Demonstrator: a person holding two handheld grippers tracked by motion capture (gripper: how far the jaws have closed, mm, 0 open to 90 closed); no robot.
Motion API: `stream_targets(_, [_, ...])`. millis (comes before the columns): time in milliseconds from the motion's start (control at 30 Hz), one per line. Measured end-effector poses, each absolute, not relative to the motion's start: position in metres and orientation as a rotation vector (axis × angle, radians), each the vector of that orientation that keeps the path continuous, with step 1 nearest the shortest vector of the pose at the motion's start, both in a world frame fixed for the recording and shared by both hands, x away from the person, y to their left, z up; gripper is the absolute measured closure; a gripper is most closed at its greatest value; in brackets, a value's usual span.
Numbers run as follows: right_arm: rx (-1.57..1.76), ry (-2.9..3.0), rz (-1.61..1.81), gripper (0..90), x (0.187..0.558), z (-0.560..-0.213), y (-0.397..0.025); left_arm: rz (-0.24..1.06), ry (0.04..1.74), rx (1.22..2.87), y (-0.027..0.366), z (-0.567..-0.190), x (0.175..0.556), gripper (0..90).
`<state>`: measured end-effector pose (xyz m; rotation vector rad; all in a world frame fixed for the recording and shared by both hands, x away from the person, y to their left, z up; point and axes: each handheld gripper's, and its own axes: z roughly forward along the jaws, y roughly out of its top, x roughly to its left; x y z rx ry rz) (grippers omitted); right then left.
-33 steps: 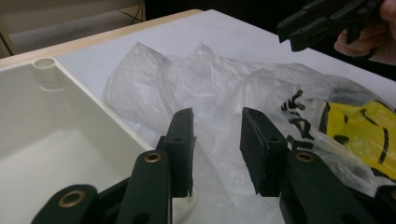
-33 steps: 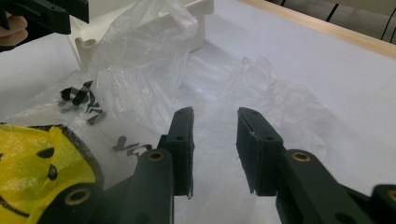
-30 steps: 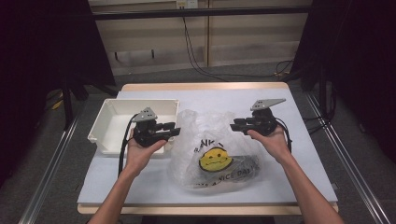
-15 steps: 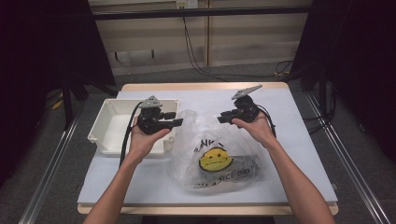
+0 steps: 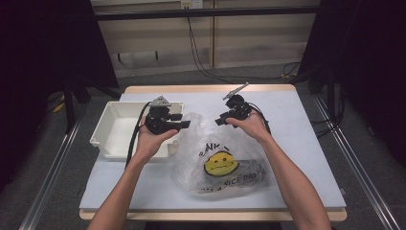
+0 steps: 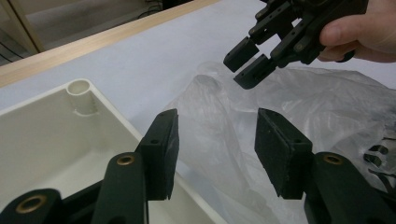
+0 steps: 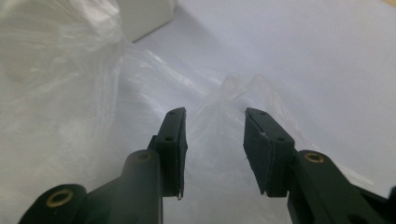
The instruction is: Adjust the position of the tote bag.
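**A:** What do my fingers have right now?

**B:** Nothing. The left gripper (image 6: 212, 144) is wide open, and so is the right gripper (image 7: 215, 149). Each one only has air between its fingers.

**A:** So where is the plastic bag (image 5: 218, 153)?

**B:** It lies flat on the table (image 5: 306, 143), with the smiley face up. Its crumpled top end sits just past my right fingers (image 7: 266, 149), and a little twisted bit of it pokes up right between them. I think I hold them like that so I can pinch that bit.

**A:** And the left one?

**B:** The bag's side is just in front of its fingers. The white bin (image 6: 56, 140) is beside its left finger (image 6: 161, 149). Farther off, the right gripper hangs over the bag's top. I think both hands come at the mouth to pull it open.
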<state>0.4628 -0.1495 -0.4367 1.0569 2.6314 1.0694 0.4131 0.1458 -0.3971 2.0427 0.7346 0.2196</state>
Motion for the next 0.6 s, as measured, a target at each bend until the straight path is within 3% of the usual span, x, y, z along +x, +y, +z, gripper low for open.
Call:
stream_targets(433, [1.086,2.674,0.972,58.5,0.47,-0.45,-0.134,0.218,0.739,2.067,0.139,-0.404,0.42,45.9])
stream_targets(533, [1.092,2.693,0.959,62.0,0.472,-0.455,-0.13,0.227,0.739,2.072,0.137,-0.405,0.42,46.5])
stream_targets(600, [1.116,2.707,0.951,72.3,0.473,-0.46,-0.128,0.224,0.741,2.073,0.137,-0.405,0.421,50.4])
